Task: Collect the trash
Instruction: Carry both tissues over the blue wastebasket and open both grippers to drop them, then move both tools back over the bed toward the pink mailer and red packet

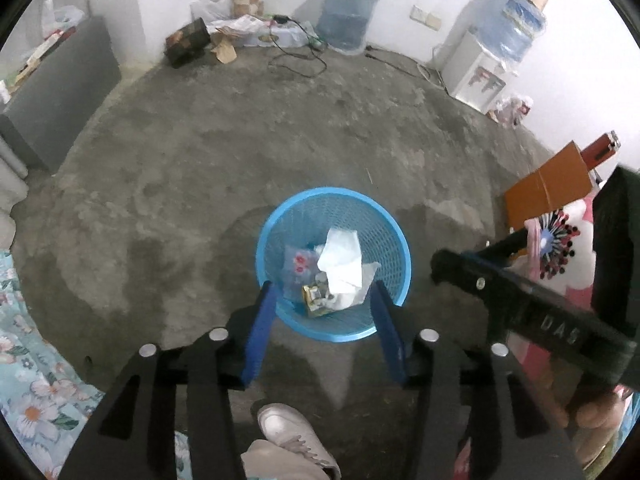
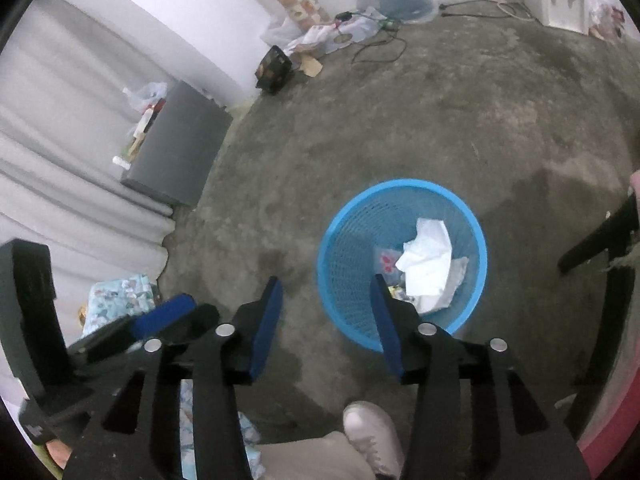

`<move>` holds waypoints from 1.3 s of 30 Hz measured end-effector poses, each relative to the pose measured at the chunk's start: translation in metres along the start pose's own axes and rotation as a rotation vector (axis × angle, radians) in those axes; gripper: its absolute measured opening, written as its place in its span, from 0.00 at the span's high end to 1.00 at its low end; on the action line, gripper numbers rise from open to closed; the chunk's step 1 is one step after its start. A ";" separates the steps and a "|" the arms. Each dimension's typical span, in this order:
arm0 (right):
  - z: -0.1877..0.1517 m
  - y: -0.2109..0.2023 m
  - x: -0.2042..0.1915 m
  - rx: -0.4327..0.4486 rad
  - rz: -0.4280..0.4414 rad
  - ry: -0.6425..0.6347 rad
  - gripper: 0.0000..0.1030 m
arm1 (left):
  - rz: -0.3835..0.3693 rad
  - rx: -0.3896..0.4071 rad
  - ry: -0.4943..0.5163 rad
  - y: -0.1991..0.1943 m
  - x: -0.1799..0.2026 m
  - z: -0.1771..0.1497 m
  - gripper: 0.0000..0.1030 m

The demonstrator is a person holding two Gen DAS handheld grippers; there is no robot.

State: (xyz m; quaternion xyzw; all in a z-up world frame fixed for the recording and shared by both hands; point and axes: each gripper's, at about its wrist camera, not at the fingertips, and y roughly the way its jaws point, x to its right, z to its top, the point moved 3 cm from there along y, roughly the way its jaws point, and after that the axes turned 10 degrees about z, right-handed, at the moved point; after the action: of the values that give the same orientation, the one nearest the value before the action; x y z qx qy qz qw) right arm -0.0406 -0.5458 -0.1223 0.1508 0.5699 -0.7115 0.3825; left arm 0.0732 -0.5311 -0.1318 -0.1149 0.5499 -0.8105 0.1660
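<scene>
A blue mesh wastebasket [image 1: 394,236] stands on the concrete floor and shows in both views [image 2: 340,240]. Inside lie crumpled white paper [image 1: 340,264], a clear flowered wrapper [image 1: 298,264] and a gold wrapper [image 1: 316,294]; the white paper also shows in the right wrist view [image 2: 428,260]. My left gripper [image 1: 324,292] is open and empty, above the basket's near rim. My right gripper [image 2: 326,286] is open and empty, above the basket's left rim. The right gripper's body [image 1: 520,292] shows at the right of the left wrist view, and the left gripper's body [image 2: 120,328] at the lower left of the right wrist view.
A white shoe [image 1: 292,432] is below the grippers. A floral cloth [image 1: 36,380] lies at the left, a grey box [image 2: 180,148] by the wall. Water jugs [image 1: 348,12], a dispenser [image 1: 476,68], cables [image 1: 296,56] and litter [image 1: 224,40] line the far wall. A brown box [image 1: 548,184] is at the right.
</scene>
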 end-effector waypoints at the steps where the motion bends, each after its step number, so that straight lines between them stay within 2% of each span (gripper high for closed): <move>1: -0.001 0.000 -0.002 0.001 0.002 -0.005 0.52 | 0.005 0.010 -0.004 -0.006 -0.003 -0.001 0.51; 9: -0.024 -0.027 -0.045 0.033 -0.033 -0.105 0.30 | 0.027 0.087 -0.016 -0.074 -0.020 -0.018 0.38; 14: -0.038 -0.054 -0.087 0.096 -0.064 -0.205 0.18 | 0.051 0.152 -0.037 -0.134 -0.047 -0.046 0.30; 18: -0.054 -0.070 -0.121 0.154 -0.096 -0.303 0.08 | 0.106 0.230 -0.095 -0.182 -0.079 -0.076 0.23; 22: -0.073 -0.073 -0.146 0.176 -0.147 -0.408 0.08 | 0.152 0.310 -0.207 -0.219 -0.114 -0.117 0.20; 26: -0.091 -0.068 -0.161 0.172 -0.227 -0.482 0.08 | 0.179 0.320 -0.330 -0.240 -0.142 -0.168 0.19; 28: -0.102 -0.067 -0.170 0.197 -0.253 -0.548 0.08 | 0.192 0.326 -0.374 -0.249 -0.154 -0.191 0.19; 33: -0.123 -0.057 -0.190 0.204 -0.317 -0.695 0.08 | 0.281 0.380 -0.454 -0.271 -0.182 -0.238 0.19; 36: -0.133 -0.052 -0.202 0.186 -0.316 -0.755 0.08 | 0.283 0.409 -0.504 -0.284 -0.196 -0.262 0.18; 39: -0.143 -0.055 -0.215 0.183 -0.246 -0.795 0.08 | 0.301 0.443 -0.563 -0.301 -0.213 -0.290 0.18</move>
State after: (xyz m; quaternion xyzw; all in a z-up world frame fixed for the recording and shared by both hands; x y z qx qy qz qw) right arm 0.0308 -0.3295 0.0123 -0.1711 0.3261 -0.8024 0.4696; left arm 0.1187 -0.0970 0.0408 -0.2120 0.3054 -0.8129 0.4484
